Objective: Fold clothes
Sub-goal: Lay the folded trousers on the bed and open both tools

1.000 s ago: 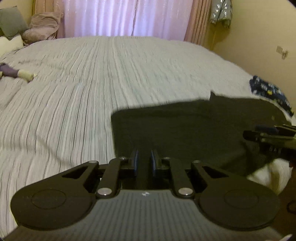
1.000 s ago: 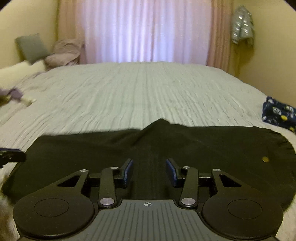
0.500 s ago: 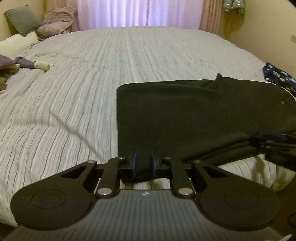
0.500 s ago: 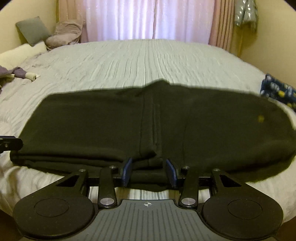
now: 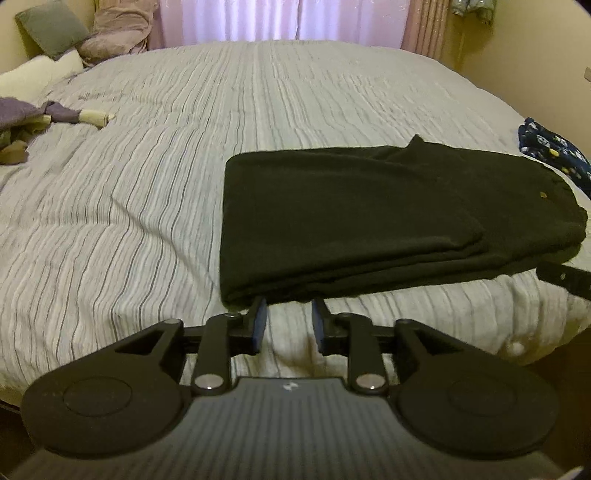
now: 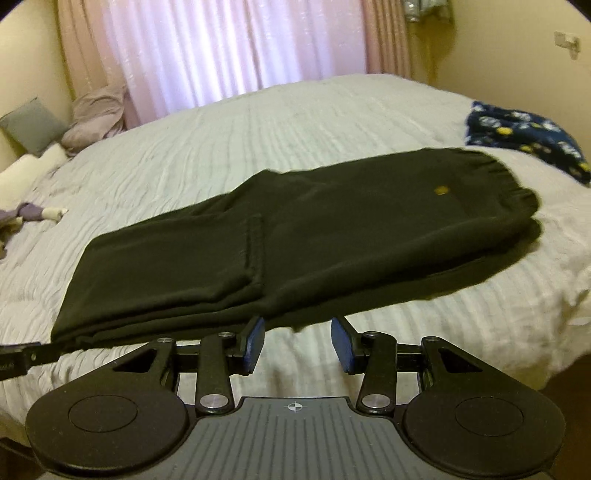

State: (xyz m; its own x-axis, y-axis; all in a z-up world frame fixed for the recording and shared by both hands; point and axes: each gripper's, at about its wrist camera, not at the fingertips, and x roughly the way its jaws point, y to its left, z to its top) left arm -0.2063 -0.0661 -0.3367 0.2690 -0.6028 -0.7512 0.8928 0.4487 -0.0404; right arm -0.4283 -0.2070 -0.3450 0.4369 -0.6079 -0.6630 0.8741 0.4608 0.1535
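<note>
A black garment (image 5: 388, 214) lies folded flat in layers on the striped bed, near its front edge; it also shows in the right wrist view (image 6: 295, 240). My left gripper (image 5: 288, 317) is open and empty, just in front of the garment's near left corner. My right gripper (image 6: 298, 339) is open and empty, just in front of the garment's near edge. The right gripper's finger shows at the right in the left wrist view (image 5: 565, 278). The left gripper's finger shows at the left in the right wrist view (image 6: 22, 356).
The striped bedspread (image 5: 147, 184) stretches far back to pink curtains (image 5: 280, 18). A dark blue patterned garment (image 6: 524, 136) lies at the right edge. Purple and olive clothes (image 5: 22, 125) and pillows (image 5: 51, 33) lie at the far left. The bed's front edge drops off below the grippers.
Both grippers let go of the black garment, opened and drew back a little. The garment now lies folded on the bed.
</note>
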